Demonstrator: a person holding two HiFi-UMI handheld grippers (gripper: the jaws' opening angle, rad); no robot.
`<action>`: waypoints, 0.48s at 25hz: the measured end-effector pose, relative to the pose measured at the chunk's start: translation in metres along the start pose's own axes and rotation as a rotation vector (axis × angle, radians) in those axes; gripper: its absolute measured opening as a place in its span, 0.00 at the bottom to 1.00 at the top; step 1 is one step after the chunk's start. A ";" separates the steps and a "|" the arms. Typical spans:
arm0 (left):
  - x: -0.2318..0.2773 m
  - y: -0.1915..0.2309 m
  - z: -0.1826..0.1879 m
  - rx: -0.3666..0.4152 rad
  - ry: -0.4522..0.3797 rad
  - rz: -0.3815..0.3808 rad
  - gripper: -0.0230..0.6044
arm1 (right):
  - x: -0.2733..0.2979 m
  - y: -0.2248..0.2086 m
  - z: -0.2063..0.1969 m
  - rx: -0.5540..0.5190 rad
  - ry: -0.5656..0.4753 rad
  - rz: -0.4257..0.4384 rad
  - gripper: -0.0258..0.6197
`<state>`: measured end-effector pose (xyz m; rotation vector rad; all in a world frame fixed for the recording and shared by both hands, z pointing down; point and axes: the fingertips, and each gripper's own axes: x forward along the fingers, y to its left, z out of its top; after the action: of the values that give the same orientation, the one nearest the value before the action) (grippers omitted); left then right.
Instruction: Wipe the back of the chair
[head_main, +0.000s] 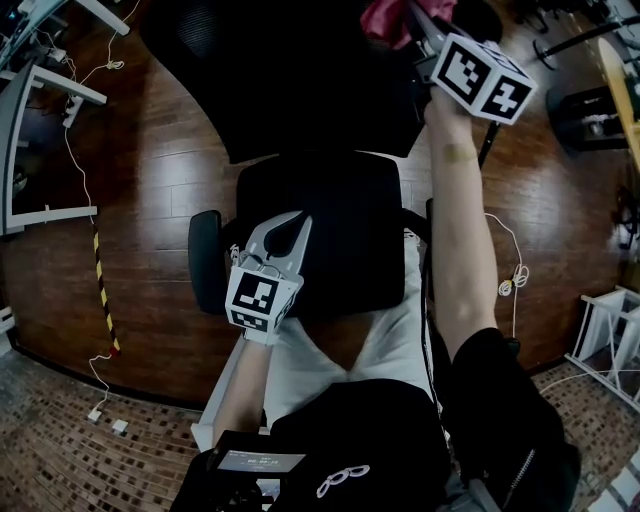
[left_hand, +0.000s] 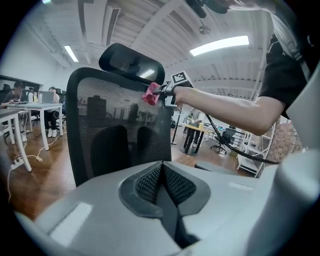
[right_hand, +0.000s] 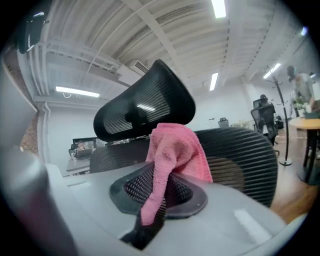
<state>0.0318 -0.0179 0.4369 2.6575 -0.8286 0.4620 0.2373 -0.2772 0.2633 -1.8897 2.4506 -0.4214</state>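
Observation:
A black mesh office chair stands in front of me, its back (left_hand: 120, 125) upright with a headrest (left_hand: 131, 62) on top. My right gripper (right_hand: 162, 187) is shut on a pink cloth (right_hand: 172, 155), held up at the top right edge of the chair back (right_hand: 240, 150), just below the headrest (right_hand: 145, 112). In the head view the cloth (head_main: 385, 20) shows at the top, above the chair seat (head_main: 320, 230). My left gripper (head_main: 283, 232) hovers low over the seat, shut with nothing between its jaws, well away from the back.
Dark wooden floor (head_main: 150, 200) surrounds the chair, with cables and a striped strip (head_main: 103, 290) at the left. White desks (left_hand: 30, 107) with seated people stand at the far left. A white shelf frame (head_main: 610, 335) is at the right. Another table and chairs (left_hand: 200, 132) lie behind.

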 end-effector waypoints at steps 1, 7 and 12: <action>0.002 -0.001 -0.001 0.001 0.003 -0.002 0.02 | -0.006 -0.011 0.000 -0.005 -0.003 -0.022 0.11; 0.006 -0.008 -0.002 0.013 0.009 -0.012 0.02 | -0.056 -0.069 0.008 -0.068 -0.016 -0.183 0.11; 0.005 -0.011 -0.003 0.013 0.012 -0.017 0.02 | -0.092 -0.104 0.009 -0.192 0.014 -0.344 0.11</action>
<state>0.0418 -0.0109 0.4389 2.6685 -0.8020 0.4810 0.3621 -0.2155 0.2637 -2.4053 2.2444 -0.2096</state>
